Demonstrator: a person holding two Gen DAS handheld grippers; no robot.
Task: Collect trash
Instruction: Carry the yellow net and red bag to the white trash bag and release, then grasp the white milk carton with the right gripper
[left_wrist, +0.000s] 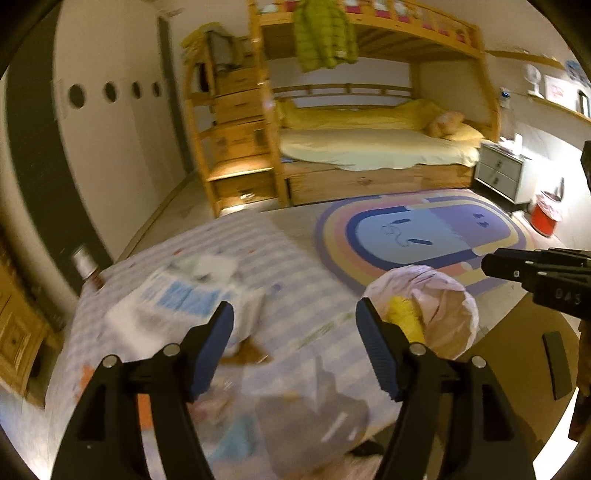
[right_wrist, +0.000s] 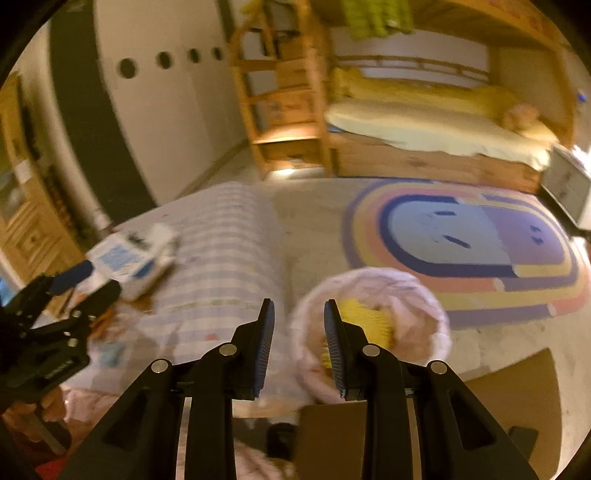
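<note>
A bin lined with a pale pink bag (left_wrist: 447, 295) (right_wrist: 413, 295) stands on the floor beside a table under a striped cloth (left_wrist: 295, 258) (right_wrist: 221, 236). A yellow crumpled piece (left_wrist: 402, 317) (right_wrist: 365, 317) lies inside the bin. On the cloth sit a white and blue pack (left_wrist: 184, 295) (right_wrist: 125, 262) and a clear plastic bag (left_wrist: 314, 406). My left gripper (left_wrist: 293, 314) (right_wrist: 92, 284) hovers open over the table with nothing between its fingers. My right gripper (right_wrist: 299, 310) (left_wrist: 495, 264) hangs open at the bin's left rim, holding nothing.
A wooden bunk bed (left_wrist: 369, 147) with drawer steps fills the back. An oval rug (left_wrist: 424, 229) covers the floor. A red bin (left_wrist: 545, 219) and a grey nightstand (left_wrist: 498, 170) stand at the right. Brown cardboard (left_wrist: 517, 350) lies near the lined bin. A silver can (left_wrist: 83, 262) stands left of the table.
</note>
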